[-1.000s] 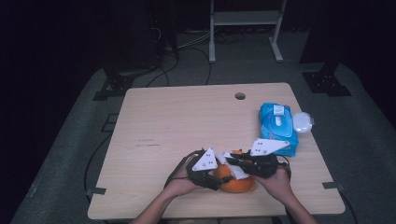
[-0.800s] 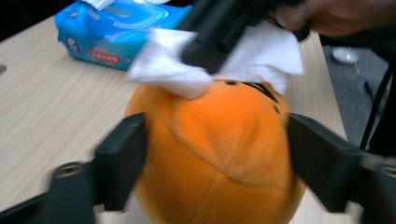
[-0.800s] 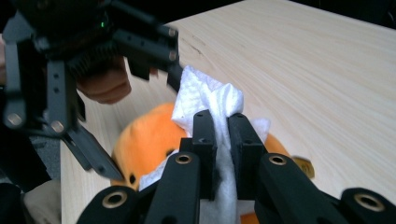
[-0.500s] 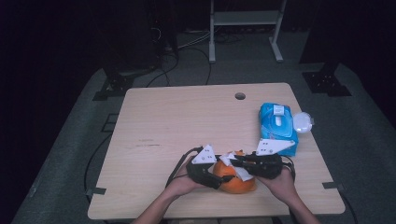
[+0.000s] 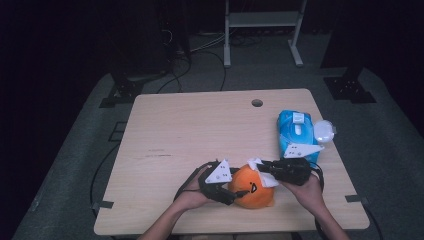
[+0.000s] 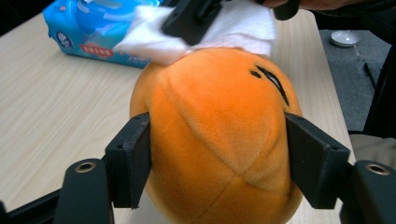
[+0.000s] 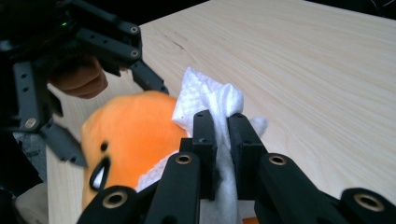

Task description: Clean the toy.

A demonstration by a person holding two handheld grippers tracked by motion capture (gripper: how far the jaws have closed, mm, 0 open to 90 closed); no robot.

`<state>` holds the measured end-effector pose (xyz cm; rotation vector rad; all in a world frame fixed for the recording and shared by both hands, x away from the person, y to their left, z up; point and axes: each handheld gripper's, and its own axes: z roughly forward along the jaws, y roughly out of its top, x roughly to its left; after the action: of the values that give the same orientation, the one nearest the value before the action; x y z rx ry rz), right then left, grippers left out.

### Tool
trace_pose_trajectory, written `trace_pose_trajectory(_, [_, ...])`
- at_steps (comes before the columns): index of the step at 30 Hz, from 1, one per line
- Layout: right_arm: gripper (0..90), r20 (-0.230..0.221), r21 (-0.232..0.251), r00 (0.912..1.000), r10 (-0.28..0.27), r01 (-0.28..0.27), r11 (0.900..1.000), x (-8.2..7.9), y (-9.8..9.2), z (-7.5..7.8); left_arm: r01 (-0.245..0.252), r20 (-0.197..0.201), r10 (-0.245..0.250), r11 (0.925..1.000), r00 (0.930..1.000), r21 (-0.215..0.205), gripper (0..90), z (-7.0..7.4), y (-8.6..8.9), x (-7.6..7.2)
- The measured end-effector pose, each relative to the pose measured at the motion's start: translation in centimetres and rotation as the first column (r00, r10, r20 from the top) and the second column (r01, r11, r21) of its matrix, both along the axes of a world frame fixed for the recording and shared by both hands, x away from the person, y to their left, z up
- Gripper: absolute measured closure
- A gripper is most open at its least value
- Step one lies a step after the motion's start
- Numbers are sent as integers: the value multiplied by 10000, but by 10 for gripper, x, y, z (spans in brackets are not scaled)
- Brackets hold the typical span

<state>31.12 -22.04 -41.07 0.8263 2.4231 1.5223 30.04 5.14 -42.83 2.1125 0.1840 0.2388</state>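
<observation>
Between the left gripper's (image 5: 235, 192) jaws sits the orange plush toy (image 5: 252, 187), at the near edge of the table (image 5: 190, 130); the pads press its flanks, and they have just been easing out and back in around it. Right gripper (image 5: 262, 167) is clenched on a white wipe (image 7: 210, 100) and has moved down from its earlier spot beside the blue wipes pack (image 5: 295, 131) onto the toy's top. Wipe now lies against the plush, so I judge wiping is underway, with the left steadying. Toy is nearly round, long axis hard to call; in the left gripper view the face marks (image 6: 268, 79) sit on its upper right, pointing away from that gripper.
</observation>
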Motion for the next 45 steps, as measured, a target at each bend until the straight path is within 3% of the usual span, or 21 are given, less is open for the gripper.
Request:
trace_pose_trajectory(4, [816,240,-211,9996,121,-116,9997,-5,9,2,-176,-195,177,9998,9997,89,268,-4,4,4])
trace_pose_trajectory(7, [815,402,-223,9977,545,-536,9983,-12,24,5,-243,-413,251,9995,9988,193,260,-6,9,8])
trace_pose_trajectory(9, [813,543,-325,9954,791,-774,9965,-16,31,6,-162,-734,173,9997,9972,161,244,-7,13,11])
trace_pose_trajectory(10, [814,604,-349,9942,891,-871,9956,-17,36,6,-98,-904,110,9998,9958,144,191,-7,14,12])
trace_pose_trajectory(12, [814,542,-324,9945,899,-882,9956,-16,37,5,71,-1312,-72,10000,9913,-11,170,-4,17,14])
trace_pose_trajectory(15, [815,519,-291,9939,969,-955,9950,-16,41,3,-51,-1631,-91,9963,9866,-862,156,4,17,15])
trace_pose_trajectory(20, [814,644,-510,9922,1063,-1031,9934,-18,45,4,-32,-1300,-12,9994,9915,-337,242,0,14,14])
trace_pose_trajectory(23, [815,531,-538,9959,726,-697,9961,-12,33,3,-112,-1298,69,9994,9915,-322,254,-2,17,14])
trace_pose_trajectory(28, [815,-150,-145,9997,193,-196,9997,-2,7,-6,-211,-1418,167,9993,9898,-295,261,-4,21,16])
trace_pose_trajectory(30, [815,-211,-176,9997,94,-98,9998,-2,2,-7,-205,-1456,155,9992,9892,-329,261,-5,22,17])
trace_pose_trajectory(32, [815,-191,-196,9998,110,-114,9997,-3,2,-7,-258,-1642,173,9984,9863,-499,247,-4,22,18])
trace_pose_trajectory(35, [814,-80,-256,9996,257,-259,9993,-6,8,-7,-415,-2262,205,9952,9739,-884,203,0,21,22])
trace_pose_trajectory(37, [814,-80,-156,9982,589,-591,9981,-9,14,-5,-484,-2374,237,9939,9711,-989,234,1,20,24])
trace_pose_trajectory(41, [815,-89,-60,9959,899,-900,9959,-10,20,-1,-328,-2021,175,9968,9792,-728,272,0,16,20])
trace_pose_trajectory(45, [816,65,-298,9972,749,-747,9968,-2,28,1,-173,-1625,95,9988,9867,-461,287,1,13,14])
